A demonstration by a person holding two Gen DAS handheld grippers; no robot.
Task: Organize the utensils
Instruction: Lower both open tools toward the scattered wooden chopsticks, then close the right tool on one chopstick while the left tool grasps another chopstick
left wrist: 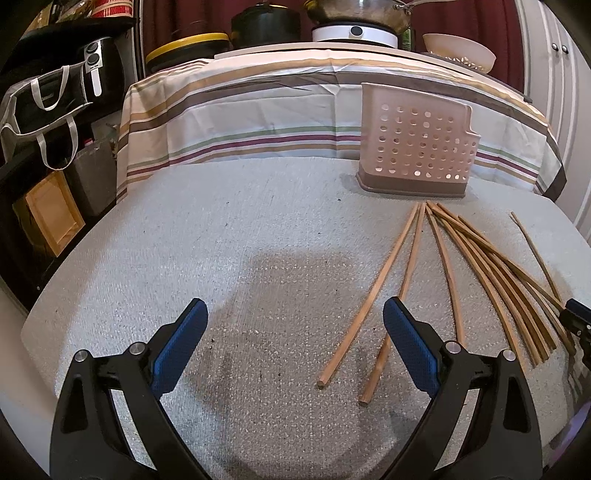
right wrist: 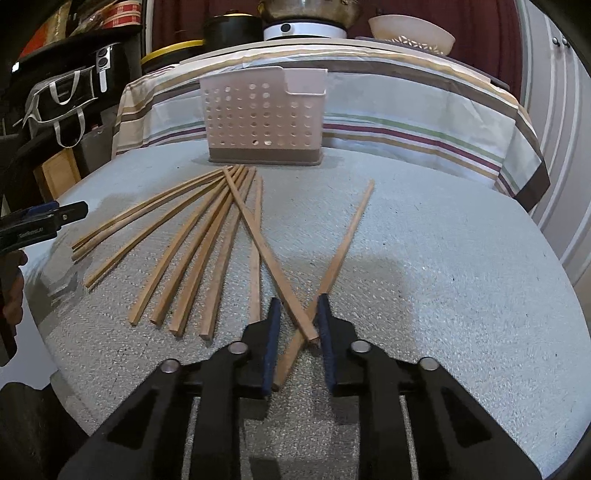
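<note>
Several wooden chopsticks [left wrist: 480, 273] lie fanned out on the grey table mat [left wrist: 221, 258], tips toward a pink perforated utensil holder [left wrist: 417, 144] standing at the back. My left gripper [left wrist: 295, 325] is open and empty, low over the mat, left of the chopsticks. In the right wrist view the holder [right wrist: 264, 118] stands behind the chopsticks [right wrist: 207, 240]. My right gripper [right wrist: 298, 314] has its jaws narrowed around the crossing ends of two chopsticks [right wrist: 306, 328]; whether the pads press on them I cannot tell. The left gripper shows at the left edge [right wrist: 55, 216].
A striped cloth [left wrist: 258, 122] covers a raised surface behind the mat, with pots, a white appliance [left wrist: 354, 35] and a cream bowl [left wrist: 460, 51] on it. Dark shelves with a bag [left wrist: 40, 107] stand at the left. The mat's front edge curves off near the grippers.
</note>
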